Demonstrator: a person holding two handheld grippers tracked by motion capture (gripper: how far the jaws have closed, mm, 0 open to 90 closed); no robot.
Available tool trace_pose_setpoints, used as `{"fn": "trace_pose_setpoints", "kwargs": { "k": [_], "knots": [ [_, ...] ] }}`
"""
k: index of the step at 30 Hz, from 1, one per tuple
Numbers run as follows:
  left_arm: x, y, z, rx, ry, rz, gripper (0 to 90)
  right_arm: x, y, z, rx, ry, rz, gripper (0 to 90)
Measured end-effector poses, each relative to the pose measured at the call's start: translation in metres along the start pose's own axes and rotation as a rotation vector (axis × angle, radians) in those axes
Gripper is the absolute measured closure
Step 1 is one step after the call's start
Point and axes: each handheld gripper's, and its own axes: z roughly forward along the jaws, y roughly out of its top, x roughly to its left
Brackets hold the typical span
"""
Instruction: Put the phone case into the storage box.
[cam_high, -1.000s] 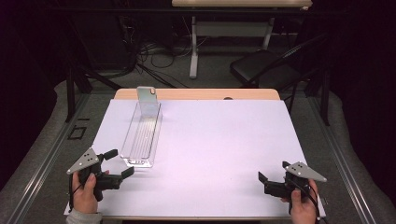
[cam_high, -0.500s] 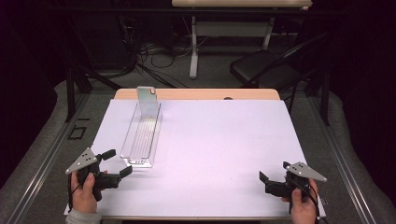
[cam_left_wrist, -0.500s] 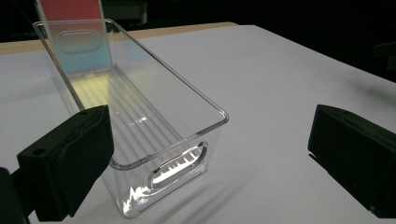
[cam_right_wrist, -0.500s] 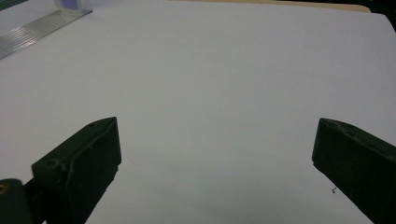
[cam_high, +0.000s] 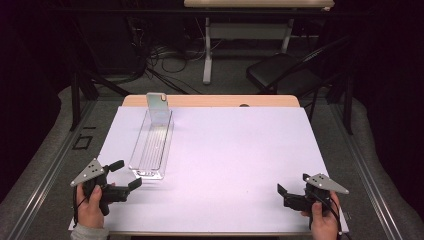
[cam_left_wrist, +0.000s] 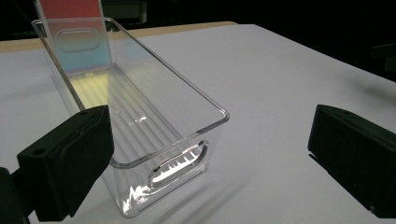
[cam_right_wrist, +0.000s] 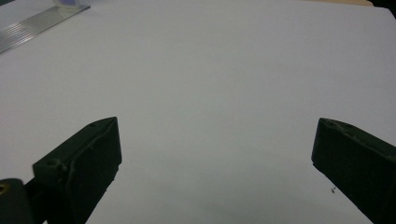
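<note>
A long clear plastic bin (cam_high: 151, 146) lies lengthwise on the left half of the white table (cam_high: 240, 150). A flat shiny plate (cam_high: 157, 107) stands upright at its far end. My left gripper (cam_high: 126, 174) is open just in front of the bin's near end, without touching it. In the left gripper view the bin's near wall (cam_left_wrist: 163, 168) sits between the spread jaws of that gripper (cam_left_wrist: 210, 154), and the plate (cam_left_wrist: 74, 37) rises behind. My right gripper (cam_high: 283, 196) is open near the front right edge, over bare table (cam_right_wrist: 210, 93).
A strip of wooden tabletop (cam_high: 210, 101) shows past the white sheet's far edge. A black chair (cam_high: 285, 75) and floor cables (cam_high: 165, 65) lie beyond the table. A corner of the bin (cam_right_wrist: 28, 25) shows at the top left of the right gripper view.
</note>
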Motion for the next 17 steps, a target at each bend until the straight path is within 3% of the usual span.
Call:
{"fn": "trace_pose_setpoints", "kwargs": {
  "k": [17],
  "knots": [
    [0.0017,-0.0004,0.0000,0.000,0.002,0.000,0.5,0.0014,-0.0017,0.0039,0.010,0.009,-0.007,1.1]
  ]
}}
